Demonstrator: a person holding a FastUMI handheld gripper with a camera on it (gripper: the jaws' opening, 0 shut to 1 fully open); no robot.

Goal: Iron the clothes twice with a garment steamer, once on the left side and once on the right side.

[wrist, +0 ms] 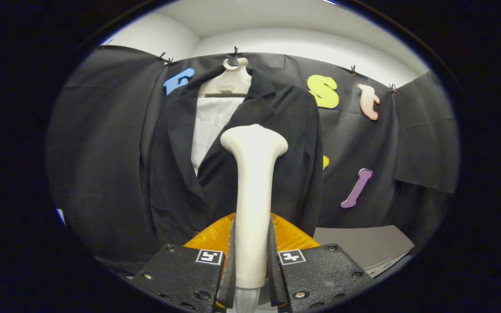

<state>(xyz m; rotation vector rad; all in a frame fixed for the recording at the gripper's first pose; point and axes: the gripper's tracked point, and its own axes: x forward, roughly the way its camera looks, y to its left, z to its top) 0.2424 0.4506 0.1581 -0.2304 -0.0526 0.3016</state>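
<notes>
A cream-white garment steamer (253, 191) stands upright between my fingers, its flared head level with the jacket's chest. My gripper (252, 256) is shut on the steamer's handle, both fingers pressing its sides. Behind the handle sits the steamer's orange translucent base (294, 237). Beyond it hangs a black jacket (285, 143) over a white shirt (211, 126) on a pale hanger (228, 80) against the black cloth wall. The steamer head is in front of the jacket's middle, near the right lapel; I cannot tell whether it touches the cloth.
Black cloth wall (102, 152) surrounds the jacket on both sides. A grey table surface (363, 245) shows low to the right of the jacket. White booth walls and ceiling (276, 39) rise above the cloth.
</notes>
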